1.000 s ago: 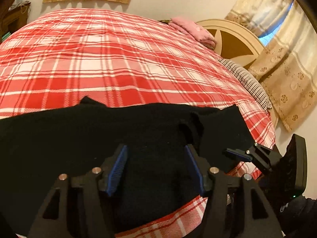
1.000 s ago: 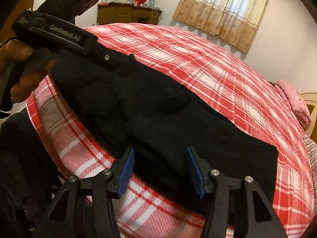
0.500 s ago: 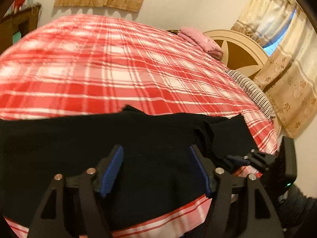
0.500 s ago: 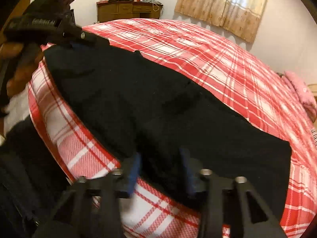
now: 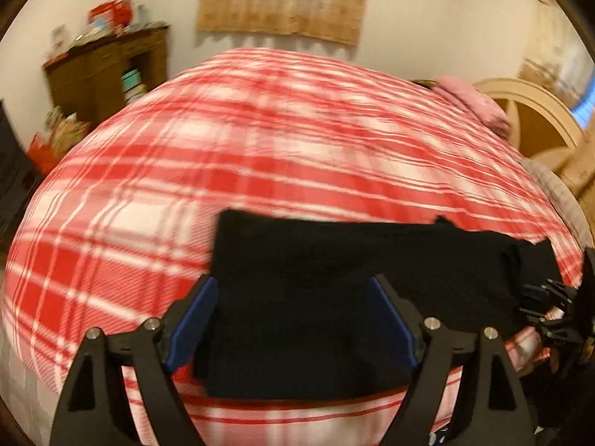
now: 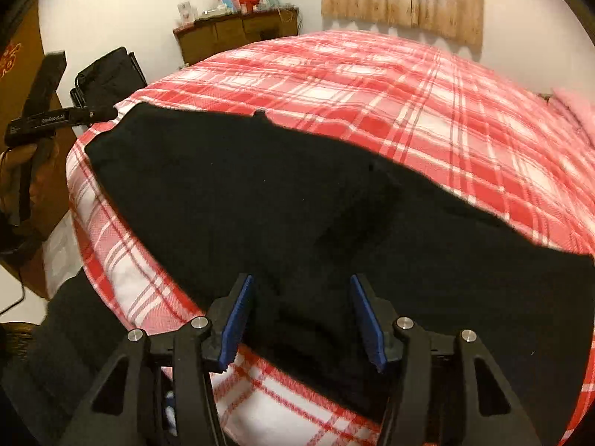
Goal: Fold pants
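Black pants [image 6: 297, 200] lie flat on the plaid bed [image 6: 409, 85]. Your left tool [image 5: 293, 316] and right tool [image 6: 301, 319] are both opening over the cloth, gripping nothing.

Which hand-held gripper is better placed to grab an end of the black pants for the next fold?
Left, probably. The left hand-held gripper hangs at the pants' end edge, jaws opening; the right hand-held gripper hangs mid-length, jaws also opening.

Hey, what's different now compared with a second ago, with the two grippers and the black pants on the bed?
The left gripper swung left along the black pants to their end by the bed's corner, its jaws opening. The right gripper is opening too; neither pinches the cloth now. The pants lie flat along the near edge of the red plaid bedspread, as before.
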The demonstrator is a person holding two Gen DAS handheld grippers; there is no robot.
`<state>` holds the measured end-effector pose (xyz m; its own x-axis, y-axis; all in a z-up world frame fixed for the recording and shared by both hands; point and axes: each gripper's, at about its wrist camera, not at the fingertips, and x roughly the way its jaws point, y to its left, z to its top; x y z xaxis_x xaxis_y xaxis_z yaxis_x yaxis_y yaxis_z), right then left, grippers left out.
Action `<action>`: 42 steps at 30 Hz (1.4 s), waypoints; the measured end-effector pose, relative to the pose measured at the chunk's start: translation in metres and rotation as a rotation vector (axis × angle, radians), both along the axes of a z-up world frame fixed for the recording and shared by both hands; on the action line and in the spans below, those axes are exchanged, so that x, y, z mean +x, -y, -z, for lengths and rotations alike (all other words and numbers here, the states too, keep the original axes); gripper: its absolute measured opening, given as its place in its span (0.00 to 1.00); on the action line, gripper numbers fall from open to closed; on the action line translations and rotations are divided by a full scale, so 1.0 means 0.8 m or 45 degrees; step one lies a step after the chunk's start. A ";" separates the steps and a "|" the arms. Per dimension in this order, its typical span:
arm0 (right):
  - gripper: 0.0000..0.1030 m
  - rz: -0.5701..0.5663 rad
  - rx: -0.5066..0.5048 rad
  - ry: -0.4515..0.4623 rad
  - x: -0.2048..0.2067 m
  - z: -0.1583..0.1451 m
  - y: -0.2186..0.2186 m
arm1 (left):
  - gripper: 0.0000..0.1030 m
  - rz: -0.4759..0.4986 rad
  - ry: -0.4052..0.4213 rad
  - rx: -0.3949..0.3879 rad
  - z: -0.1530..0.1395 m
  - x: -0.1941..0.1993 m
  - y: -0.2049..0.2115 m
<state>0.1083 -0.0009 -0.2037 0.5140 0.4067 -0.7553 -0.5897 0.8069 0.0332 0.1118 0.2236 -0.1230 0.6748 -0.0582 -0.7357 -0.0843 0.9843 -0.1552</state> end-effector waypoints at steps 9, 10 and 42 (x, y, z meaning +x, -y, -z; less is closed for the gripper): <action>0.55 0.017 0.154 0.095 -0.012 -0.030 0.023 | 0.83 -0.052 0.018 -0.050 0.032 0.010 -0.028; 0.55 0.021 0.163 0.099 -0.011 -0.030 0.025 | 0.83 -0.053 0.021 -0.063 0.031 0.012 -0.029; 0.56 0.178 0.272 0.255 -0.027 -0.069 0.086 | 0.19 0.290 0.224 -0.514 -0.077 -0.003 0.073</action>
